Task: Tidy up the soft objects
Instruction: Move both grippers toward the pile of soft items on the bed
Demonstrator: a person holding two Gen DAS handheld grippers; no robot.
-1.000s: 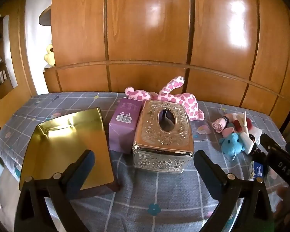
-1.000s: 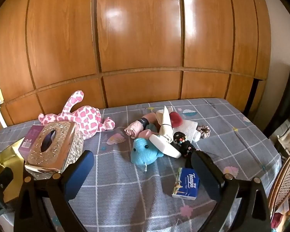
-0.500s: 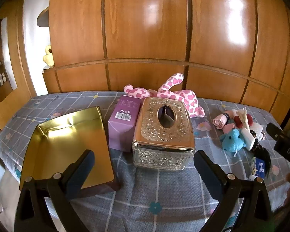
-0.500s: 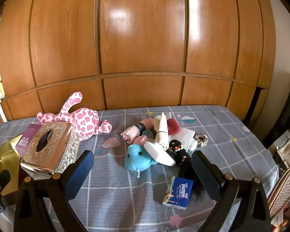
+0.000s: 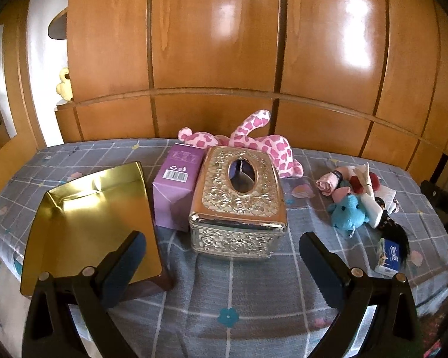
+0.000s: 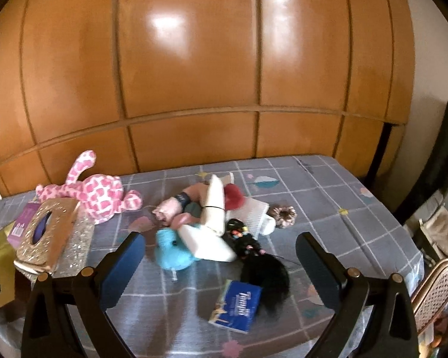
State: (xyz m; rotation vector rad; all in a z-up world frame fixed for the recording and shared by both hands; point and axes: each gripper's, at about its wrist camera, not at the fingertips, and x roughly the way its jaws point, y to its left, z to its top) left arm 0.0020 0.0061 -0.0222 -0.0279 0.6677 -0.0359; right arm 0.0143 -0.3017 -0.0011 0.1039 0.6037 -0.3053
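The left gripper (image 5: 221, 256) is hovering above the near edge of the bench (image 5: 230, 298), its jaws standing wide apart with nothing between them. The right gripper (image 6: 221, 253) is hovering over the other end of the bench, its jaws likewise spread wide and holding nothing.

Ahead of the left gripper one gold tray (image 5: 86, 214) is sitting at the left, one purple carton (image 5: 176, 191) is standing just beside it, and one ornate metal tissue box (image 5: 239, 197) is touching the carton's right side. One pink-spotted plush toy (image 5: 254, 146) is lying behind the box, against the wooden wall panels (image 5: 218, 44).

The remaining soft things are lying in one loose heap in front of the right gripper: one blue plush toy (image 6: 171, 253), one rolled pink cloth (image 6: 167, 208) with a dark band, two white slippers (image 6: 212, 223) crossing each other, one red pom-pom (image 6: 234, 194), one folded white cloth (image 6: 257, 214), one brown scrunchie (image 6: 282, 214) and one black hairpiece (image 6: 265, 268) with coloured beads. One blue tissue packet (image 6: 237, 305) is resting just beside the hairpiece, nearest the camera. One wicker chair (image 6: 436, 295) is showing at the right edge.
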